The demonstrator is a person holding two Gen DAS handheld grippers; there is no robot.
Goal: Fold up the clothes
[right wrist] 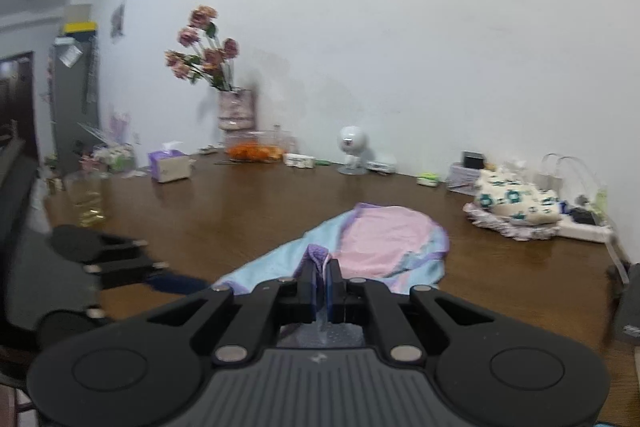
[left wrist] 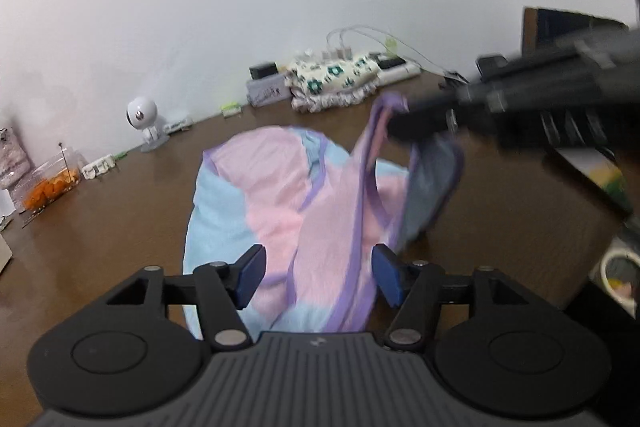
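Left wrist view shows the left gripper [left wrist: 318,273] with its jaws spread and nothing pinched, the pink, pale-blue and purple-trimmed soft garment [left wrist: 280,203] lying on the brown wooden table [left wrist: 120,227] just ahead of and below its blue pads [left wrist: 252,275]. Up and to its right, the right gripper [right wrist: 322,287] has its jaws pressed together on a purple-edged corner of that garment, lifting it clear. To fold cleanly, I would bring the left pads down onto the matching near edge, pinch one layer only, and carry both corners across together so the hem stays straight. Count: two grippers, one garment in hand, one folded floral cloth stack [left wrist: 334,77] well beyond.
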